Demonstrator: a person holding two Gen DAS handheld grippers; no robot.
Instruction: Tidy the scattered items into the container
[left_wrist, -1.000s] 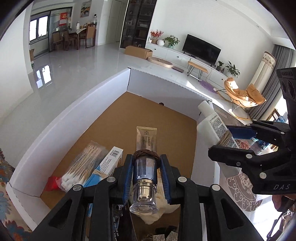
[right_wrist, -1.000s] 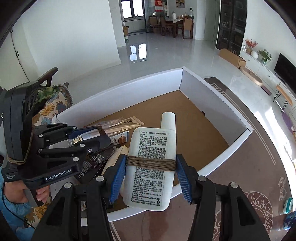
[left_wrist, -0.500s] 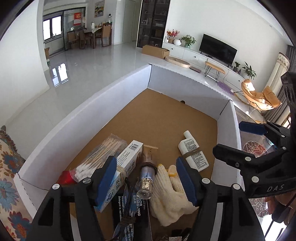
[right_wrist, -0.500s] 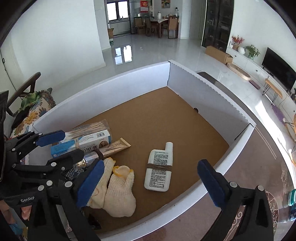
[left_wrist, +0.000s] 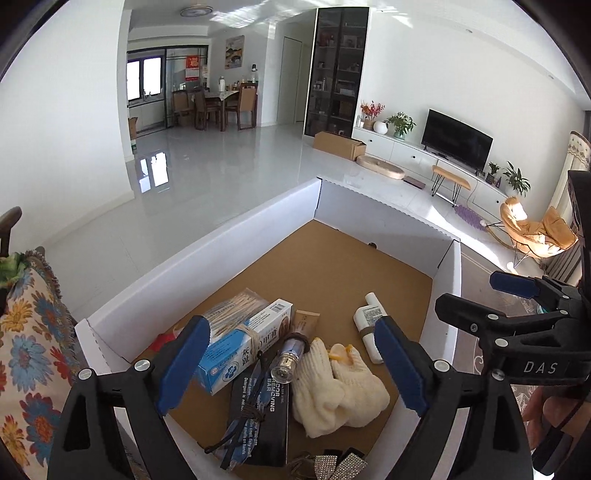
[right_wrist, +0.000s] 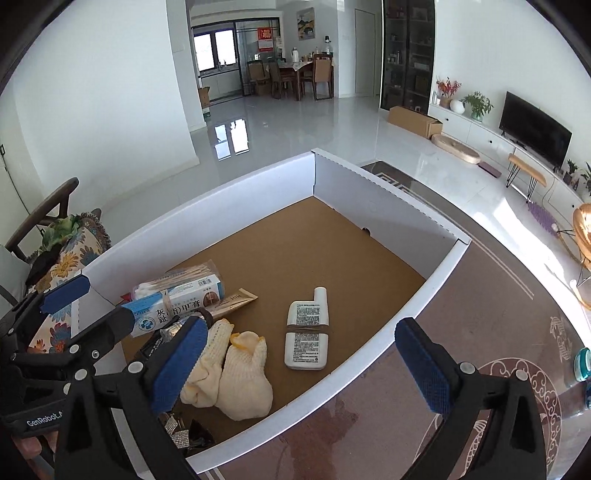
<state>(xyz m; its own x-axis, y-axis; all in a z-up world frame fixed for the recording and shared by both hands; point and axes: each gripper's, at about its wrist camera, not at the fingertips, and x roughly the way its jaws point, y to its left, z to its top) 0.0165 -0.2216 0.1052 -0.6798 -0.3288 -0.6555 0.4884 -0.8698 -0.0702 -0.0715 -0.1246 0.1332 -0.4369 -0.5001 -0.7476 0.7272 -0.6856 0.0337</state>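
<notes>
Now the white box (right_wrist: 369, 177) with its brown cardboard floor holds every item. The white lotion bottle (right_wrist: 307, 330), bound with a band, lies flat near the floor's centre; at its 9 o'clock rests the pair of cream gloves (right_wrist: 236, 373). At the gloves' 11 o'clock lie the tan tube (right_wrist: 232, 299), the blue-and-white carton (right_wrist: 177, 308) and the cotton swab pack (right_wrist: 181, 275). The left gripper (left_wrist: 291, 363) and right gripper (right_wrist: 301, 365) both hang above the box, jaws spread wide, gripping nothing.

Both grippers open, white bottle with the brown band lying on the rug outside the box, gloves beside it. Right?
Not quite: the white bottle lies inside the box, on its cardboard floor, per the right wrist view. Gloves beside it; left gripper and right gripper both open.
</notes>
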